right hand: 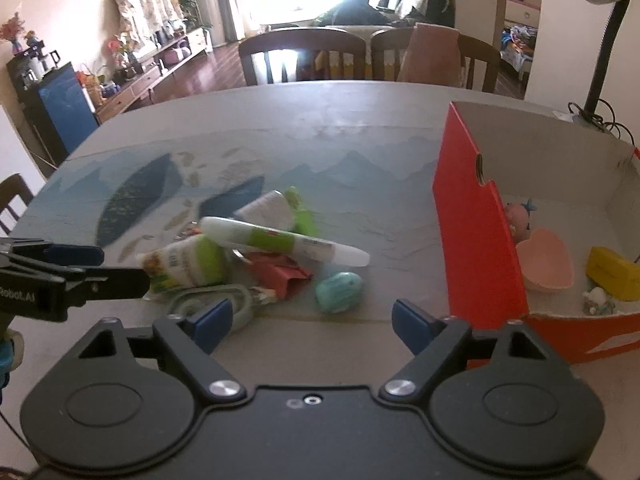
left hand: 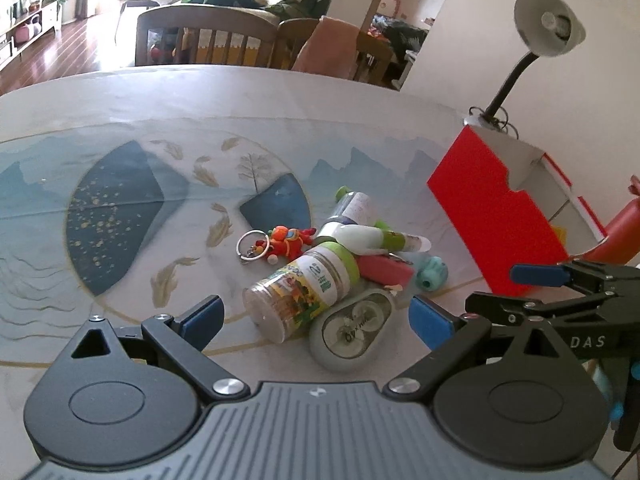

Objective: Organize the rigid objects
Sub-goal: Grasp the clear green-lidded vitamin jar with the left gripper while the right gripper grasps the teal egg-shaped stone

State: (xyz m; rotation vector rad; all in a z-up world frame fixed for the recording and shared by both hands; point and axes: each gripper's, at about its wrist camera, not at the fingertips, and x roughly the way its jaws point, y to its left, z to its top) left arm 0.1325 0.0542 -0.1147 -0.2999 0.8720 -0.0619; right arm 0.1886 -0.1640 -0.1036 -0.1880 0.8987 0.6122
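A pile of small objects lies on the patterned tablecloth (left hand: 120, 208). It holds a clear jar with a green lid (left hand: 300, 296), a grey tape dispenser (left hand: 352, 332), a white and green tube (left hand: 380, 238), a green-capped bottle (left hand: 352, 204), a red keychain figure (left hand: 284, 242), a red packet (right hand: 280, 274) and a teal egg-shaped thing (right hand: 339, 292). My left gripper (left hand: 316, 320) is open, just short of the jar and dispenser, touching neither. My right gripper (right hand: 312, 322) is open too, near the teal thing, with nothing between its fingers.
An open red box (right hand: 472, 240) stands right of the pile, holding a pink heart dish (right hand: 546, 266), a yellow block (right hand: 612, 274) and small figurines. A desk lamp (left hand: 548, 24) rises behind the box. Chairs (right hand: 300, 52) line the table's far edge.
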